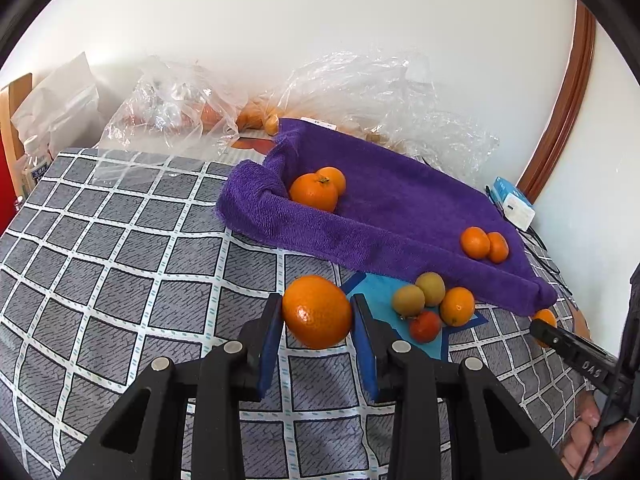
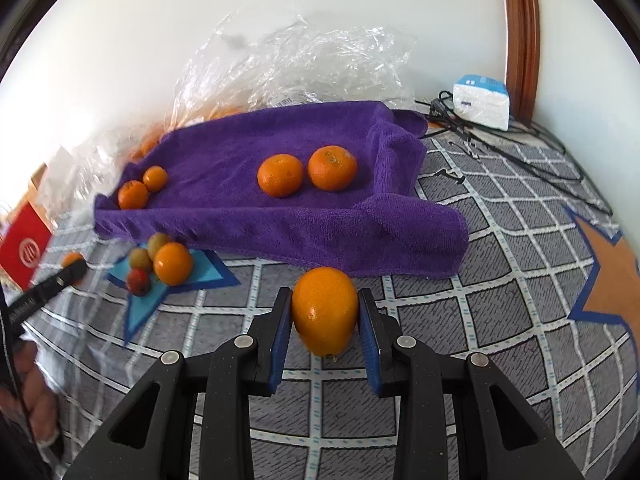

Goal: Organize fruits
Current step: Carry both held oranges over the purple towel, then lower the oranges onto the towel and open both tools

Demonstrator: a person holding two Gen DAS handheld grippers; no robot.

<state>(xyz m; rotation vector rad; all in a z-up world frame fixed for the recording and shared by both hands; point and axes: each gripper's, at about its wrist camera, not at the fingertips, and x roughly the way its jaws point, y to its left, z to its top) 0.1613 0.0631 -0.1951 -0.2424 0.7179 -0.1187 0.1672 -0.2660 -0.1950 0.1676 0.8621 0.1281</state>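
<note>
An orange (image 1: 317, 312) is pinched between the blue pads of the left tool (image 1: 317, 322), and a second orange (image 2: 325, 311) is clamped in the same way by the right tool (image 2: 325, 318); each fruit is gripped across its widest part, which is judged to keep a round, smooth thing from rolling out. Both are held in front of the purple towel (image 1: 400, 208), clear of the checked worktop (image 1: 120, 280), so that either can be carried over the towel's raised near edge without being dragged. On the towel, the fruit already lies in pairs: two oranges (image 1: 316, 190) touching each other at its left rear fold, and two mandarins (image 1: 484, 243) side by side near its right front corner. The folded-up edges are judged to be there to stop the fruit from rolling off. Just in front of the towel's near edge a mixed cluster remains on a blue star patch (image 1: 376, 288): two greenish-brown fruits (image 1: 419, 294), one orange (image 1: 457, 306) and a small red fruit (image 1: 425, 325), all touching or nearly so. Behind the towel, crumpled clear bags (image 1: 384, 92) are seen, with more orange fruit dimly visible inside. The sorting is judged to be partly done, the held fruit presumably being meant for the groups on the towel.
</note>
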